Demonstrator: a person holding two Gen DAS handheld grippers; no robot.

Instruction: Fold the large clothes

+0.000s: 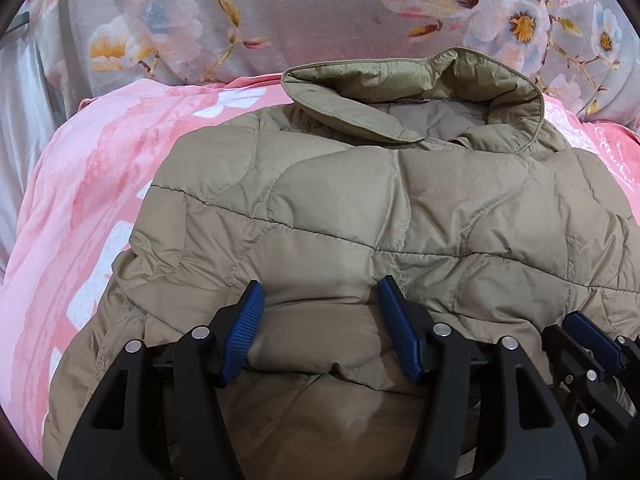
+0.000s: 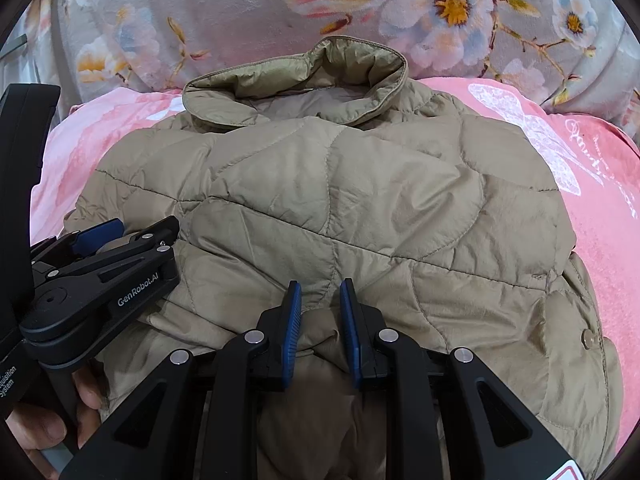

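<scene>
Khaki quilted puffer jacket (image 1: pixel 360 208) lies flat on the pink patterned bedsheet (image 1: pixel 92 200), collar (image 1: pixel 420 92) at the far end, upright and slightly rolled open. Behind the collar, a grey floral blanket (image 1: pixel 280 12) bunched along the far edge of the bed. Near end of the jacket is doubled over: a padded fold of fabric sits on top of the lower layer, right at both grippers.

Left gripper (image 1: pixel 322 328): blue-padded fingers (image 1: pixel 246 320) well apart, resting on the jacket with a puffy bulge of the folded fabric between them. The pads touch the sides of the bulge, but the gap is wide and the fabric does not look pinched; reads as spread, not clamping.

Right gripper (image 2: pixel 320 328): fingers (image 2: pixel 292 320) close together with only a narrow gap, and a bunched ridge of jacket fabric runs up into that gap. Looks clamped on the fold of the jacket.

The two grippers sit side by side at the near hem, left one just beside the right; from the right wrist view the left gripper shows at the left edge with the person's hand (image 2: pixel 48 424) wrapped around its handle. One snap button (image 2: pixel 588 336) visible on the jacket's right edge. White dragonfly print (image 2: pixel 532 128) on the sheet to the right of the jacket.
</scene>
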